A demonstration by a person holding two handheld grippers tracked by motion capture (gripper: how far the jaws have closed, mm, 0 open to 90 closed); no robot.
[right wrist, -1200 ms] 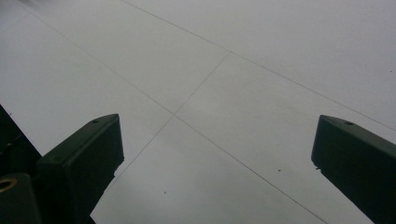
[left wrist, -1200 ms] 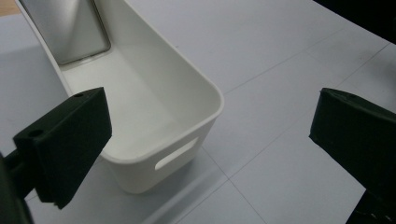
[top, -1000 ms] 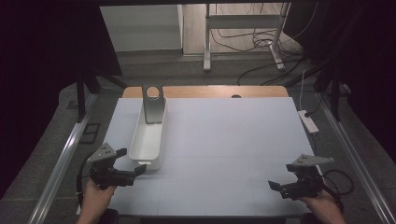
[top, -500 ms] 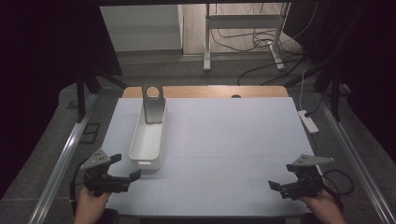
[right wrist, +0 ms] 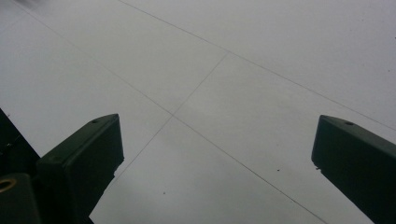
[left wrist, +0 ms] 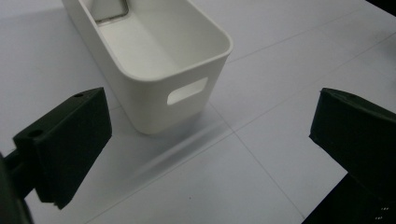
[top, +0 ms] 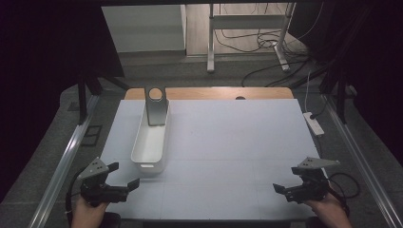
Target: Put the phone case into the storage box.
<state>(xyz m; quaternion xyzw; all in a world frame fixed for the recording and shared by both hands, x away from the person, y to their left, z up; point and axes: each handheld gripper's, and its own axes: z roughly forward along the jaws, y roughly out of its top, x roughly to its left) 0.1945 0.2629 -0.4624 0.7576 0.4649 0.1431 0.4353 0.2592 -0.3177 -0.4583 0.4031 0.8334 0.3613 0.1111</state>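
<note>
**Both grippers open, bin sitting just ahead of the left one**

While the left gripper (top: 124,175) hangs over the near-left corner of the white table (top: 237,137), its jaws are spread wide with nothing between them; the white bin (top: 151,142) sits just ahead of it, not touching, with the handle slot (left wrist: 187,90) on its near end facing the jaws. A grey metal stand (top: 156,105) with a round hole leans in the bin's far end. The right gripper (top: 281,189) is way over at the near-right corner, well apart from the bin; jaws also wide open and empty, just bare tabletop under them in the right gripper view.
</note>
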